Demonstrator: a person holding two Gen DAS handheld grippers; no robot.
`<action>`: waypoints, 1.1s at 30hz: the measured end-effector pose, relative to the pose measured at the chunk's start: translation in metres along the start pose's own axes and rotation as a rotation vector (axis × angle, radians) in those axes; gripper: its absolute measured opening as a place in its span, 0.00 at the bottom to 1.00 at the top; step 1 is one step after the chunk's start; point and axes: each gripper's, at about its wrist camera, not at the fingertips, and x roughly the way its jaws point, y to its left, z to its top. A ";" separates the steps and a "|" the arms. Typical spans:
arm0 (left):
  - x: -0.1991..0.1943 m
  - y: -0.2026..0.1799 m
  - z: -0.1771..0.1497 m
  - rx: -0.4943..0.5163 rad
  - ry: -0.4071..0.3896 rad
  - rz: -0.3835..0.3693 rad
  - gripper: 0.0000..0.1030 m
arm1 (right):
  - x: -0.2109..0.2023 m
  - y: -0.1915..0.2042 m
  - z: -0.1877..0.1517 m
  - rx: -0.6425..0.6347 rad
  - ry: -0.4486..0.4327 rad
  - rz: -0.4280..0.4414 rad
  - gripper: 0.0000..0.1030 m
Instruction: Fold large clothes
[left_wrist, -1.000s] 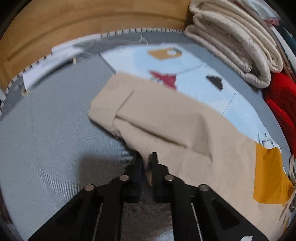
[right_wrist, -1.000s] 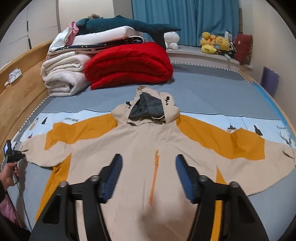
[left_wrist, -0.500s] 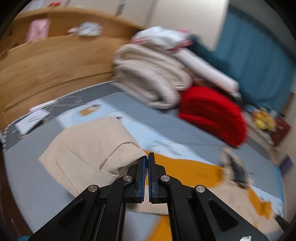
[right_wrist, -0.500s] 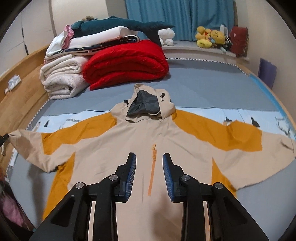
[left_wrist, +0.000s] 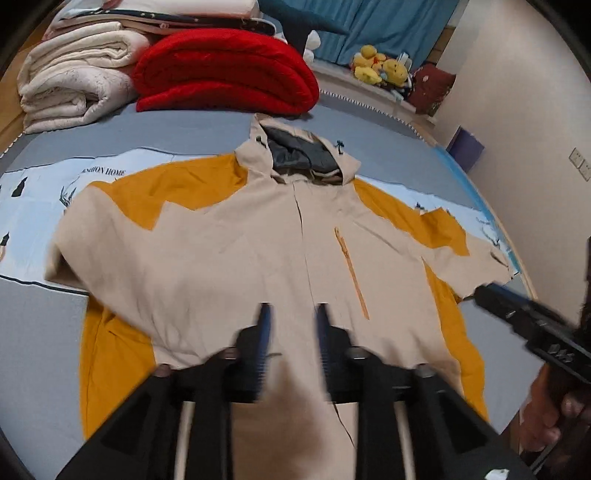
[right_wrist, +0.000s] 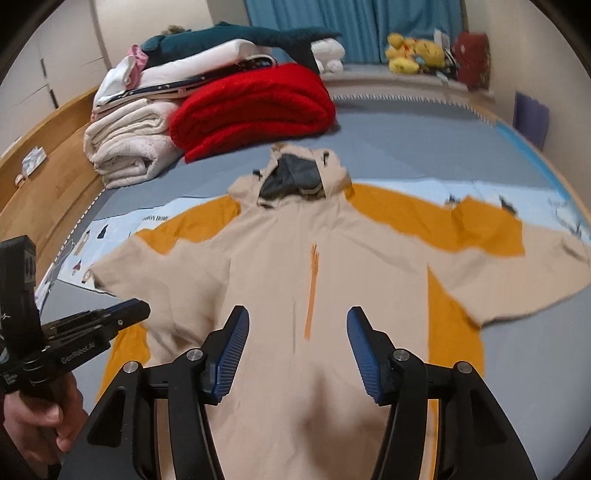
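Fingers (right_wrist: 231, 354) spread, empty, above the jacket (right_wrist: 266, 266)

Jacket (right_wrist: 295, 280) lies flat on the bed (right_wrist: 424, 155), front up, hood (right_wrist: 295, 177) toward the far end, sleeves spread to either side. Beyond the hood, folded blanket (right_wrist: 251, 107) rests on the bed; a stack of folded bedding (right_wrist: 129, 147) sits to its left, against the bed frame (right_wrist: 48, 155). Plush toys (right_wrist: 413, 55) sit on the ledge behind the bed, far right.
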 end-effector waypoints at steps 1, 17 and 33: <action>-0.005 0.005 0.001 0.006 -0.019 0.025 0.31 | 0.004 -0.001 -0.002 0.011 0.010 -0.004 0.55; 0.060 0.152 -0.024 -0.526 0.235 -0.007 0.31 | 0.081 0.080 -0.026 -0.092 0.126 0.190 0.31; 0.043 0.100 0.028 -0.378 0.108 -0.444 0.00 | 0.097 0.124 -0.031 -0.314 0.117 0.327 0.51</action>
